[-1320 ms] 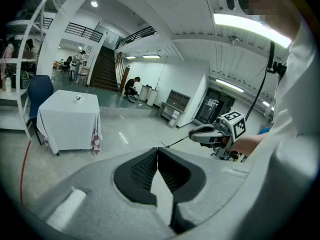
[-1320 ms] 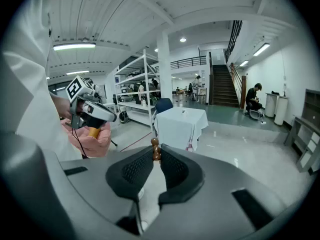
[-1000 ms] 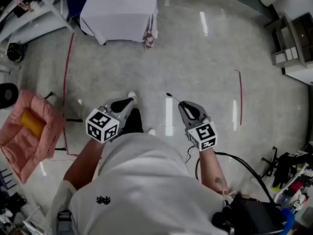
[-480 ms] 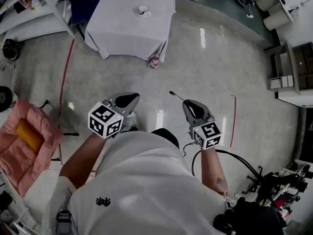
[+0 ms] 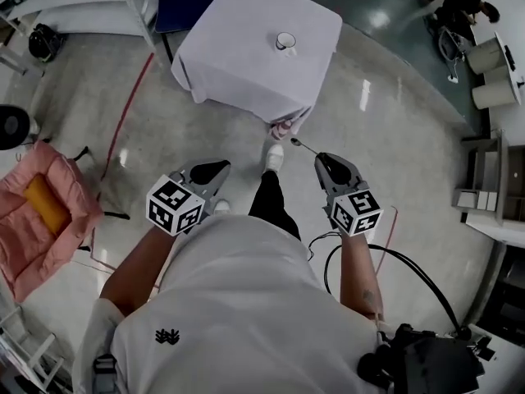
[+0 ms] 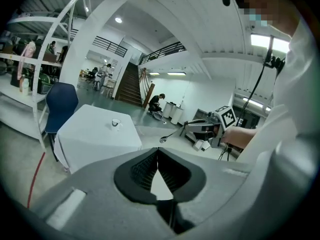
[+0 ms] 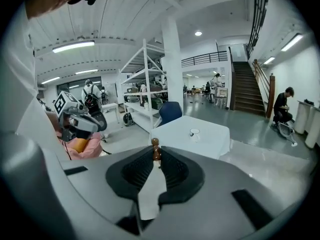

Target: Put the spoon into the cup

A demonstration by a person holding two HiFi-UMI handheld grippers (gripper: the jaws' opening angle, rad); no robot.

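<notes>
Grey polished floor (image 5: 402, 130) fills the head view, with a white-clothed worktop (image 5: 238, 56) at the top and a pink cushion (image 5: 33, 212) at the left edge. 2 grippers are held out in front of the person, both well short of the worktop. The left gripper (image 5: 220, 167) is clenched on nothing, its jaws meeting at the tips; the right gripper (image 5: 321, 159) is clenched round a thin handle. 1 cup (image 5: 285, 41) stands upright on the cloth. That handle belongs to the spoon (image 5: 300, 145), which pokes out past the right gripper's jaws toward the worktop, well apart from the cup.
</notes>
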